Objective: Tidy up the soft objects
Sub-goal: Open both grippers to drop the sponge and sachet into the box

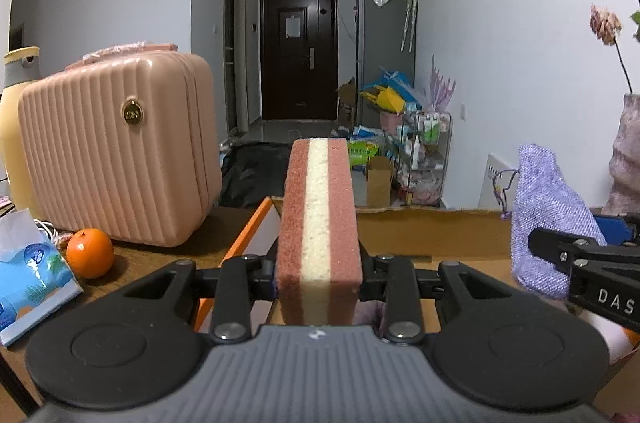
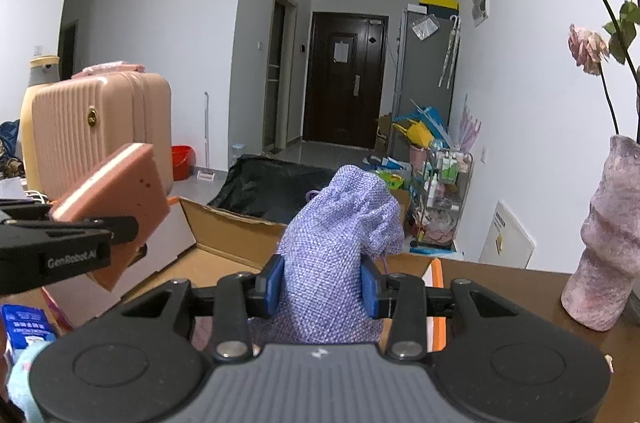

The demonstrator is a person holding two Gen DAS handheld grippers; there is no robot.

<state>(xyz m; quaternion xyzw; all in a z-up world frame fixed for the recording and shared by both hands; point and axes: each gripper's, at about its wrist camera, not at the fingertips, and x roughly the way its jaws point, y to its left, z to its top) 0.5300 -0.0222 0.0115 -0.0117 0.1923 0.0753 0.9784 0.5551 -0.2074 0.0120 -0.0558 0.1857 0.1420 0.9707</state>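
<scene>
The sponge [image 1: 319, 223] sits clenched in my left gripper [image 1: 319, 281], jutting toward twelve o'clock; the lavender pouch [image 2: 336, 247] is pinched in my right gripper [image 2: 324, 289] — both over the cardboard box [image 2: 224, 235]. Only the left view shows the orange [image 1: 89, 253], at nine o'clock.

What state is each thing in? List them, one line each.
left gripper: shut on the sponge.
sponge: held on edge, above the cardboard box.
right gripper: shut on the purple pouch.
purple pouch: held upright, drawstring end up.
cardboard box: flaps open.
pink suitcase: closed, upright.
orange: whole, on the table.
</scene>
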